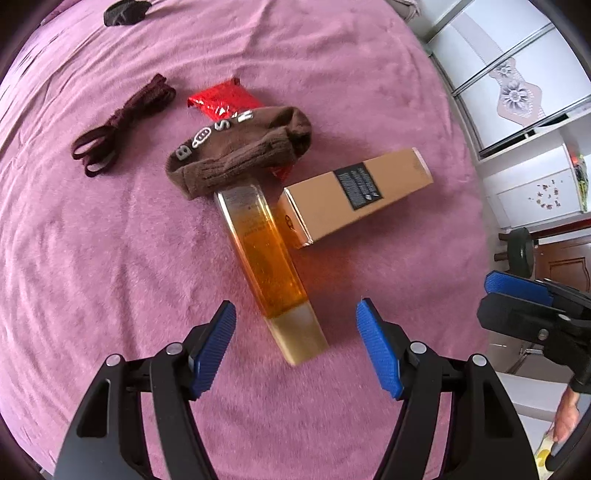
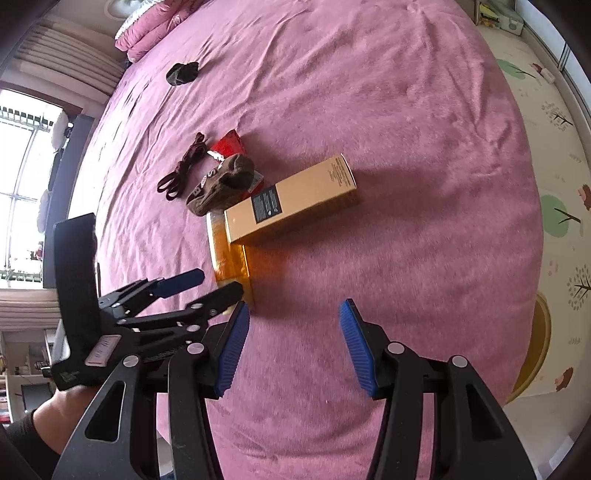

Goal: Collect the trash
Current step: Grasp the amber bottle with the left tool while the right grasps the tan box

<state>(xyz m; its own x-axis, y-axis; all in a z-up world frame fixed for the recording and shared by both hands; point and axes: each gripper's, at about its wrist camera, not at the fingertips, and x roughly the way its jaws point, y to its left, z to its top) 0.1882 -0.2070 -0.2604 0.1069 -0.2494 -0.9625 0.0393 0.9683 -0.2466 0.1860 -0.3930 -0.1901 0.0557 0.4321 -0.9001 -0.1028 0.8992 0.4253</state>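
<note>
An amber bottle with a pale gold cap [image 1: 269, 266] lies on the pink bedspread [image 1: 110, 258], its far end under a brown sock [image 1: 236, 155]. A tan cardboard box [image 1: 358, 195] lies against the bottle's right side. A red wrapper [image 1: 221, 99] sticks out behind the sock. My left gripper [image 1: 295, 314] is open, its fingers on either side of the bottle's cap end, a little above it. My right gripper [image 2: 291, 314] is open and empty, to the right of the bottle [image 2: 229, 258] and in front of the box [image 2: 291, 199]. The left gripper also shows in the right wrist view [image 2: 199, 286].
A dark red strap [image 1: 122, 122] lies left of the sock. A black cloth bundle [image 1: 123, 13] lies far back on the bed. Pillows [image 2: 147, 33] sit at the head. White wardrobes [image 1: 517, 92] and a play mat on the floor [image 2: 554, 184] lie beyond the bed's right edge.
</note>
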